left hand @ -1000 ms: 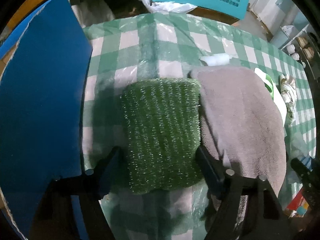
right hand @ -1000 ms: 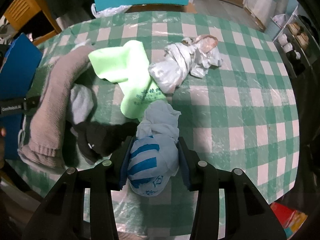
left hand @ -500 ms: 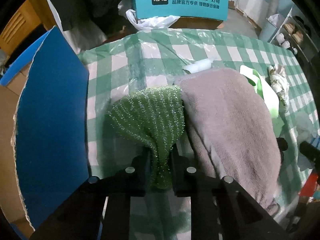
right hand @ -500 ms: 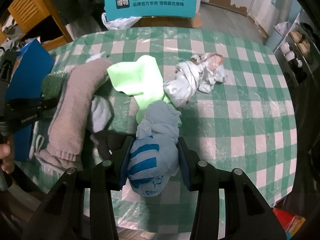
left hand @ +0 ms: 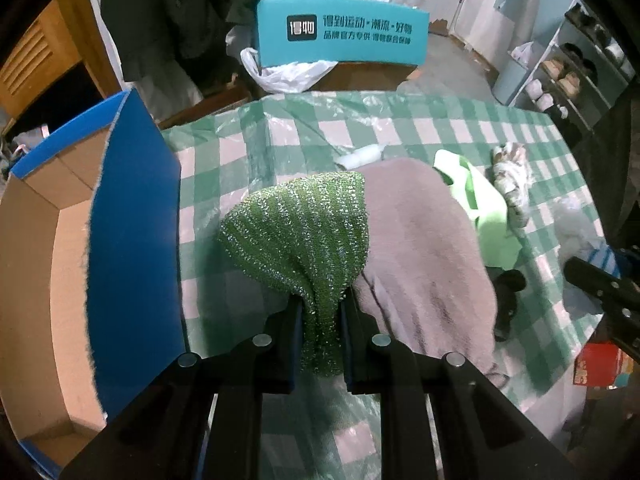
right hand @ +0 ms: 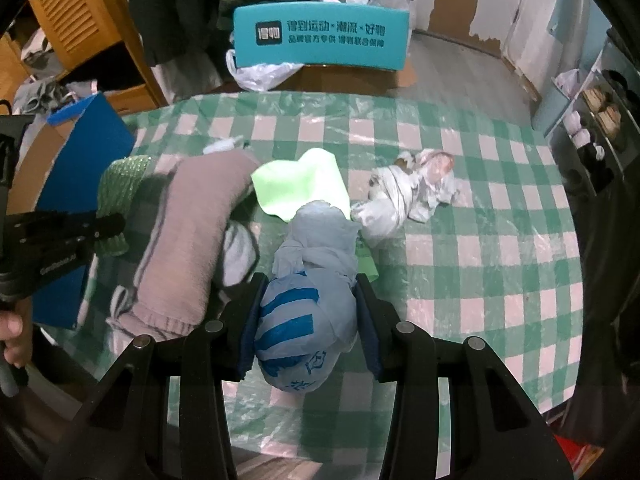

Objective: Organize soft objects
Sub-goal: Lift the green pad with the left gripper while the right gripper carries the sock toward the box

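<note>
My left gripper [left hand: 320, 312] is shut on the near end of a sparkly green knitted cloth [left hand: 304, 232], which hangs lifted above the green-checked tablecloth [left hand: 280, 140]. Beside it on the right lies a folded grey-brown towel [left hand: 420, 248]. My right gripper [right hand: 307, 300] is shut on a knotted pale blue plastic bag with blue stripes [right hand: 308, 312], raised off the table. In the right wrist view the left gripper [right hand: 68, 232] shows at the left edge with the green cloth [right hand: 120, 184], and the grey-brown towel [right hand: 188, 236] lies between the two grippers.
An open cardboard box with blue flaps [left hand: 132, 248] stands at the table's left edge. A lime-green cloth [right hand: 304, 188], a crumpled whitish bag [right hand: 412, 196], a small white item [right hand: 224, 146] and a dark object [left hand: 508, 284] lie on the table. A teal chair back [right hand: 320, 36] stands behind.
The left gripper closed on the green cloth's near end and lifted it, bunching it. Both grippers rose, so more of the table and box shows. The right gripper kept its hold on the blue bag.
</note>
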`<state>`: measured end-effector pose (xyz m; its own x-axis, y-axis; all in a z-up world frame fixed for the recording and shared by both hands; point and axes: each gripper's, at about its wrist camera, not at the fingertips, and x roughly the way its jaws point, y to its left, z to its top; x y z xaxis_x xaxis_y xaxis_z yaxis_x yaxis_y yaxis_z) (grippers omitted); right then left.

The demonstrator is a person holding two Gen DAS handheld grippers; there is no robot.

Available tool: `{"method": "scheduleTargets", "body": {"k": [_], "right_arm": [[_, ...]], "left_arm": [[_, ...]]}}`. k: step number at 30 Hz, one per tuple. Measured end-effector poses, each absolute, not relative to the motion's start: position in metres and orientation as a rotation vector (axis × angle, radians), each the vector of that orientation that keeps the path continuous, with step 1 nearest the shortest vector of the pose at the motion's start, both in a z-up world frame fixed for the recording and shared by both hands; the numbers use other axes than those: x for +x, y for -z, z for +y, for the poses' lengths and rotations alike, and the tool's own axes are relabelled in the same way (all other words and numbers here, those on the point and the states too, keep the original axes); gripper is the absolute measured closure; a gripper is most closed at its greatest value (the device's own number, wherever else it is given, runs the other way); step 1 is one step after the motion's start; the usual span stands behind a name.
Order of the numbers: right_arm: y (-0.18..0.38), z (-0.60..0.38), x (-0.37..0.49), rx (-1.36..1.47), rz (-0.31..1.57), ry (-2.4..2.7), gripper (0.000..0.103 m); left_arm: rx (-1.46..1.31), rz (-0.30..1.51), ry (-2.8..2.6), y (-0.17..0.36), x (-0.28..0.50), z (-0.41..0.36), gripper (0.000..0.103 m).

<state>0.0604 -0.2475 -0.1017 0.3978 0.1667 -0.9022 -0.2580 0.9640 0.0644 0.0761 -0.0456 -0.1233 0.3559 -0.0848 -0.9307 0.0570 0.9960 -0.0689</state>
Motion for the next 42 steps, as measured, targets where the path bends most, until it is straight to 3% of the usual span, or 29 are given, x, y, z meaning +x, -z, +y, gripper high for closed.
{"method": "scheduleTargets", "body": {"k": [24, 42], "right_arm": [[0.043, -0.2, 0.054, -0.095, 1.028, -0.358, 0.062], [0.02, -0.122, 0.056, -0.12, 1.017, -0.479, 0.062]], "left_arm": [[-0.062, 1.084, 0.158, 0.055, 0.039, -0.033, 0.087], [-0.126, 1.035, 0.096, 0.025, 0.022, 0.024, 0.087]]}}
